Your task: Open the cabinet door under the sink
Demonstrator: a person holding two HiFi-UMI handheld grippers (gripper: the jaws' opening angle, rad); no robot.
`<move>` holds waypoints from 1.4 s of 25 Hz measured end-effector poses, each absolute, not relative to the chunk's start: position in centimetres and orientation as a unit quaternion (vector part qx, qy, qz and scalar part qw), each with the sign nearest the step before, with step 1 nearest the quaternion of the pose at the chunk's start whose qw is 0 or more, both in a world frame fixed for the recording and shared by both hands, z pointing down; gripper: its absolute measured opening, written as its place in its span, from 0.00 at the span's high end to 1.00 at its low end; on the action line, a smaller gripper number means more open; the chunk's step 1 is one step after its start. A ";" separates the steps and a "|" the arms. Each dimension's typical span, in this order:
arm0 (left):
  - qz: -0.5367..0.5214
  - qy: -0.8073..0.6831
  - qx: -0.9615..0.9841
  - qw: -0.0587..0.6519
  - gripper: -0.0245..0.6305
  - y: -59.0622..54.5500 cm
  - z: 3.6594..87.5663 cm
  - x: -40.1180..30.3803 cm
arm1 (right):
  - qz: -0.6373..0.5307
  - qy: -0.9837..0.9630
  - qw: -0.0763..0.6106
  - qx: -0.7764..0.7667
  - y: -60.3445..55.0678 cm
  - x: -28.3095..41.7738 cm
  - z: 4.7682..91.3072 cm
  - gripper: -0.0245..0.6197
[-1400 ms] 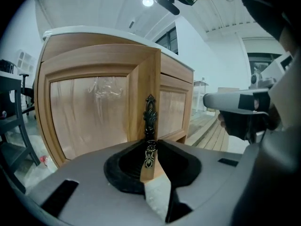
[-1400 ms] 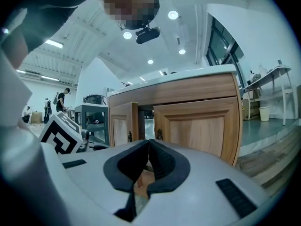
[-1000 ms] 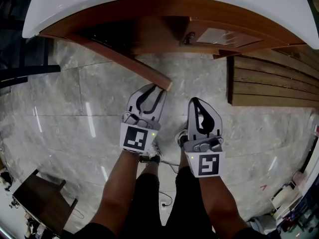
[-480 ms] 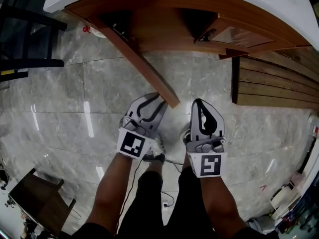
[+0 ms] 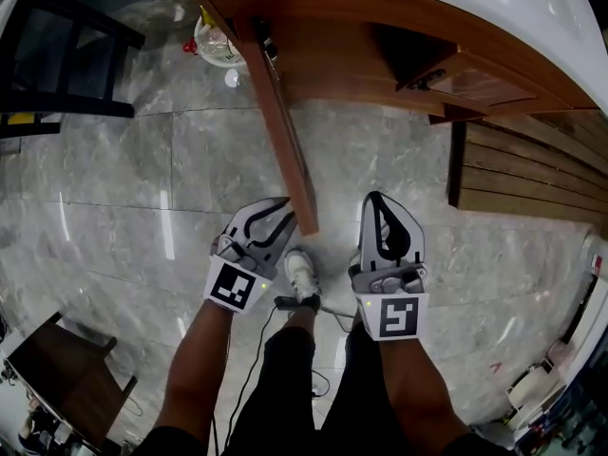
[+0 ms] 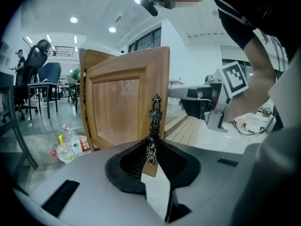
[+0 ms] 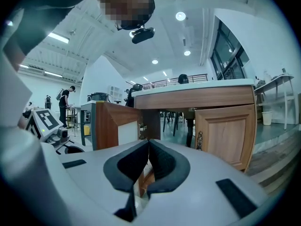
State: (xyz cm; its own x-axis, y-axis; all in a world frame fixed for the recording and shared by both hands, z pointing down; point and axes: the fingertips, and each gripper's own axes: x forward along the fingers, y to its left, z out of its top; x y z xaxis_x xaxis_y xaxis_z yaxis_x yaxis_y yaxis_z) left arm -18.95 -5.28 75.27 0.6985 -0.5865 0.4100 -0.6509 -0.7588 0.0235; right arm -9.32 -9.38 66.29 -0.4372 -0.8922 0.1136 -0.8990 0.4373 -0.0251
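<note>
**Cabinet door's wide open, handle in my left claw**

My left claw (image 6: 151, 150) is closing on the dark ornate metal handle (image 6: 154, 116) at the free edge of the brown panelled wooden cabinet door (image 6: 123, 108). My right claw (image 7: 148, 147) is clenched and empty. I reckon that skinny handle could slip out, and yanking further might strain the hinges.

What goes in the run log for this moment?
left gripper: jaws closing on door handle | cabinet door: open | right gripper: jaws together, empty
</note>
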 end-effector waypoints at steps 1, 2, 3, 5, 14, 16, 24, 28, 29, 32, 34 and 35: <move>0.195 -0.340 0.916 0.083 0.84 -5.1 75.3 -19.5 | 0.039 -0.848 0.041 0.526 -9.4 -9.7 66.1 0.92; 0.197 -0.344 0.915 0.080 0.84 -5.0 75.2 -20.0 | 0.037 -0.850 0.041 0.524 -9.3 -10.1 66.0 0.92; 0.199 -0.347 0.913 0.077 0.84 -4.9 75.2 -20.5 | 0.037 -0.851 0.042 0.522 -9.2 -10.4 65.9 0.92; 0.203 -0.355 0.910 0.070 0.84 -4.8 75.2 -21.6 | 0.035 -0.853 0.043 0.518 -9.1 -11.0 65.8 0.92; 0.197 -0.433 0.876 0.086 0.88 -4.7 75.3 -27.7 | 0.035 -0.860 0.042 0.508 -7.9 -12.4 65.2 0.92; 0.201 -0.443 0.870 0.082 0.88 -4.7 75.4 -27.9 | 0.031 -0.863 0.044 0.503 -7.6 -12.6 65.2 0.92; 0.241 -0.514 0.822 0.036 0.92 -1.6 74.0 -27.6 | 0.051 -0.863 0.039 0.501 -7.5 -11.2 65.0 0.92; 0.146 -0.564 0.803 0.126 0.93 -0.9 72.6 -25.5 | 0.045 -0.863 0.039 0.501 -8.1 -10.0 64.9 0.92; 0.136 -0.564 0.803 0.134 0.93 -1.0 72.1 -24.5 | 0.043 -0.863 0.041 0.502 -8.3 -9.6 64.9 0.92; 0.111 -0.552 0.815 0.137 0.93 -2.4 70.4 -21.0 | 0.041 -0.860 0.046 0.507 -8.8 -8.0 64.9 0.92; 0.093 -0.538 0.828 0.130 0.93 -3.9 69.2 -18.4 | 0.044 -0.856 0.046 0.513 -9.2 -6.6 64.7 0.92; 0.087 -0.530 0.834 0.125 0.93 -4.5 68.8 -17.1 | 0.046 -0.854 0.046 0.515 -9.3 -6.0 64.7 0.92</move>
